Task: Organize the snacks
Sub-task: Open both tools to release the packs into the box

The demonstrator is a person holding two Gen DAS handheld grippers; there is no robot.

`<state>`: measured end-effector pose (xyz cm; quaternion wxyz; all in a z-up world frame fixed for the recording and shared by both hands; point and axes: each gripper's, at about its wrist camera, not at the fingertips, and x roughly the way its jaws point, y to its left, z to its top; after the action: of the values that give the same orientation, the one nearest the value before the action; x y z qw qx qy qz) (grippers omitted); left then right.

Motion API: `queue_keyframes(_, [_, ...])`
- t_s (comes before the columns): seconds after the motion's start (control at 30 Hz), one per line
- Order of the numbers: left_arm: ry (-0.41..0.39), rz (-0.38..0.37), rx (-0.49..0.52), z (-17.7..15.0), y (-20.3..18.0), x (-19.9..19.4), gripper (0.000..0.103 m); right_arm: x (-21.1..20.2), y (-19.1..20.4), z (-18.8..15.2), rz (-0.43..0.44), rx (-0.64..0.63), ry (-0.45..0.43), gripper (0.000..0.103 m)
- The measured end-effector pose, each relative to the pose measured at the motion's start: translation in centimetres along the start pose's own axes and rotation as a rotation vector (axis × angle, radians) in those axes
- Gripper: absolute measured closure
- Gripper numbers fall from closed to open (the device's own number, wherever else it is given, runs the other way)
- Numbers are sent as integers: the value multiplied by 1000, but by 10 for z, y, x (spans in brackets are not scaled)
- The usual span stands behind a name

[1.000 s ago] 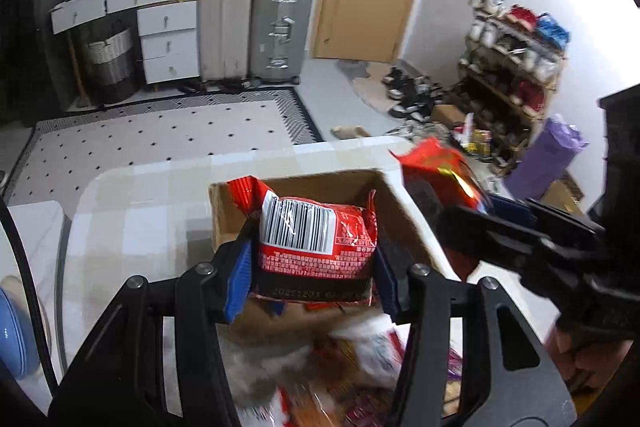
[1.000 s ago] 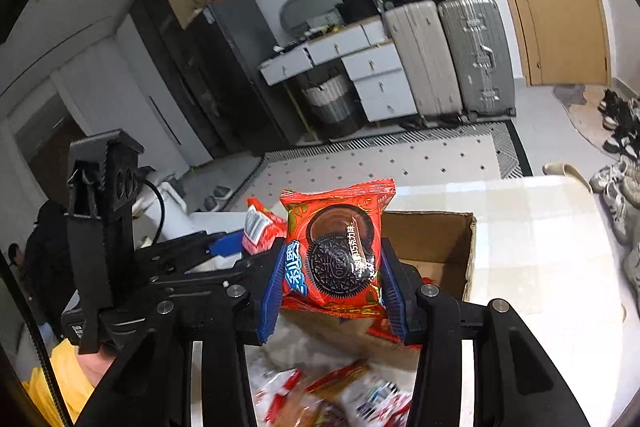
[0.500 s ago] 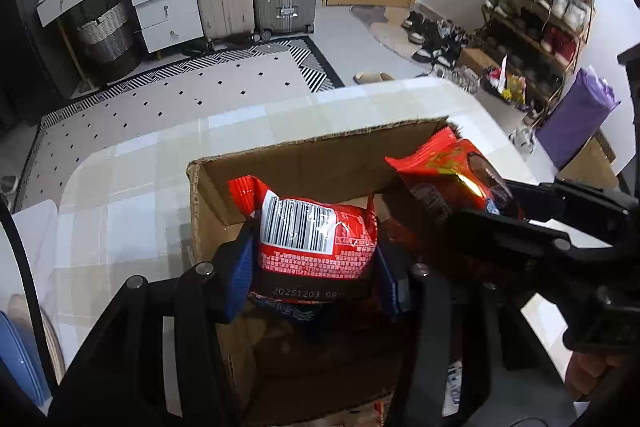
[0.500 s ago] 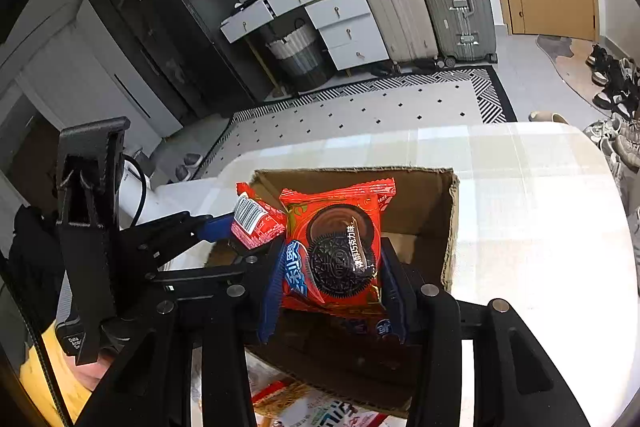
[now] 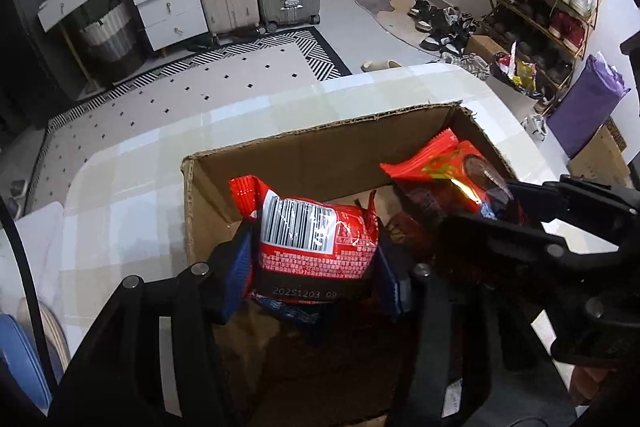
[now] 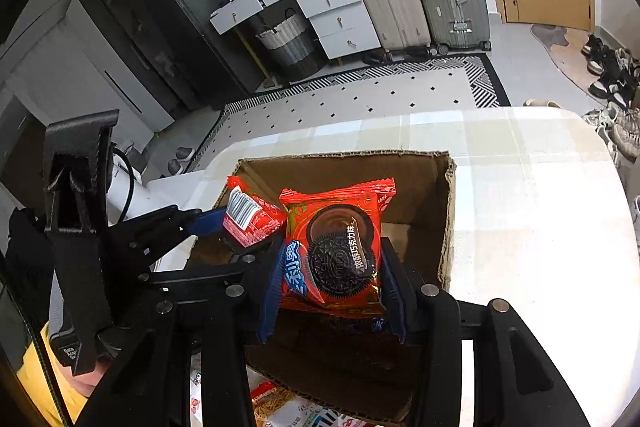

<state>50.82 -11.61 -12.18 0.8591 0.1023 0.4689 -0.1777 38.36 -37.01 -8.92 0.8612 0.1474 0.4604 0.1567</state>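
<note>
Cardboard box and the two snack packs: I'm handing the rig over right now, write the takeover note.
Left claw: its jaws have just been opening; the red barcode-side snack pack sits between them, inside the open brown cardboard box.
Right claw: shut on the red cookie-print snack pack, also lowered into the box.
Done: both packs brought into the box.
Left: release both, withdraw, then collect the loose packets on the table in front of the box.
</note>
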Motion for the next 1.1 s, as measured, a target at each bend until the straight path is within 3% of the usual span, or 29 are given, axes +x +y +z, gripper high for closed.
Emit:
queue_keyframes(0.17, [9,-7,23,-3,-4,2,47,1,1,0,-13,-13,5,59])
queue_keyframes(0.3, [8,30,36,-5,-5,0,44,0,2,-2,-9,-14,6,58])
queue_keyframes(0.47, [-14,22,25,-6,-3,-7,28,-8,3,-3,-18,-20,-20,55])
queue_keyframes(0.67, [-13,14,-23,-11,6,-21,26,-23,7,-3,-16,-26,-44,55])
queue_keyframes(0.87, [-34,7,-53,-23,8,-49,25,-45,12,-6,-6,-28,-72,55])
queue_keyframes(1.1, [-135,-57,-128,-41,-1,-115,25,-91,37,-14,15,-51,-131,54])
